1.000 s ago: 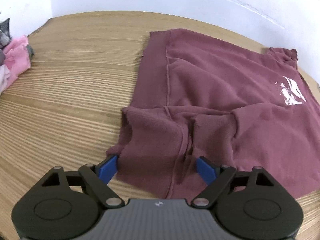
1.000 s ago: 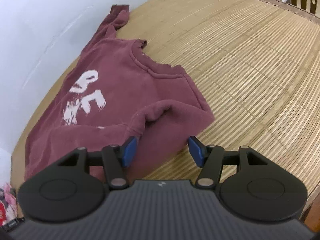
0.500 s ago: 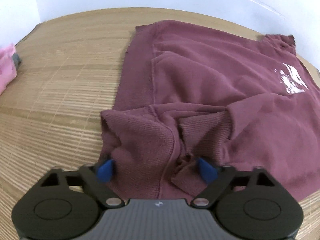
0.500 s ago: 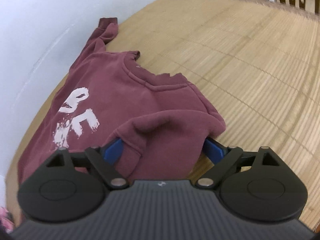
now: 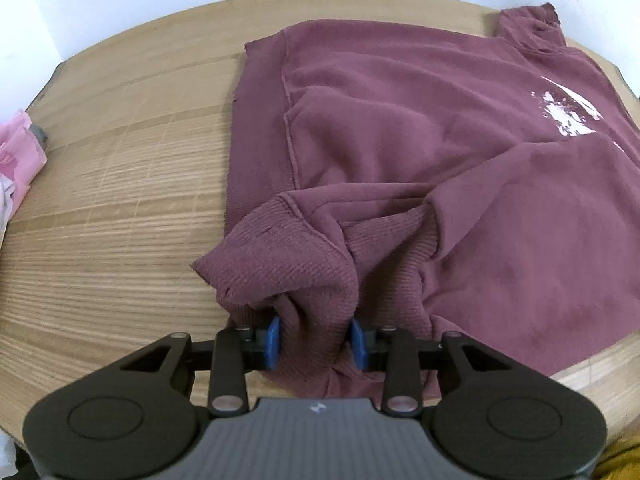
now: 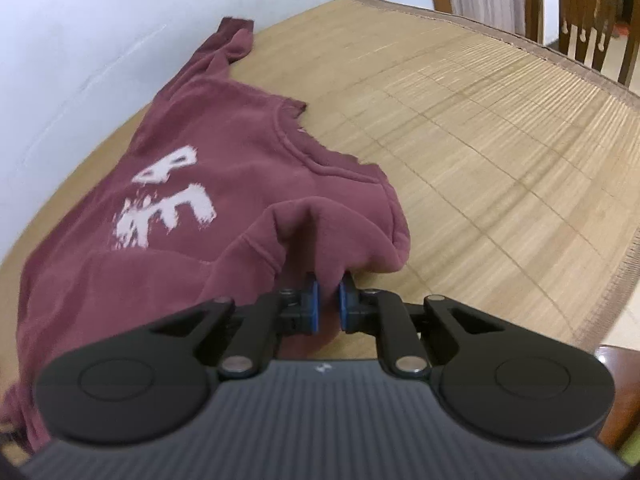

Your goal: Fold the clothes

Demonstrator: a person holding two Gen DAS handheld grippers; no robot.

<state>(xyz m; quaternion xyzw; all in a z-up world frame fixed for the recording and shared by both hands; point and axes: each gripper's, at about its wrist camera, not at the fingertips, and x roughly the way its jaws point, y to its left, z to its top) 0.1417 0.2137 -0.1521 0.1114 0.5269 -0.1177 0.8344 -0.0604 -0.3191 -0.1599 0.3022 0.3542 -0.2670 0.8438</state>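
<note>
Here, both grippers pinch a maroon sweatshirt spread on a bamboo mat.

Left wrist view: the left gripper point(image 5: 315, 342) is closing, its blue pads pressing a bunched fold of the sweatshirt's point(image 5: 420, 128) ribbed hem; the garment lies across the bamboo mat point(image 5: 120, 208), with pink clothes point(image 5: 20, 152) at the mat's left edge. Right wrist view: the right gripper point(image 6: 328, 306) is clamped tight on a thin pinch of the sweatshirt point(image 6: 224, 168) near the shoulder, beside the collar; wooden chairs point(image 6: 580, 4) stand beyond the mat point(image 6: 500, 140).
</note>
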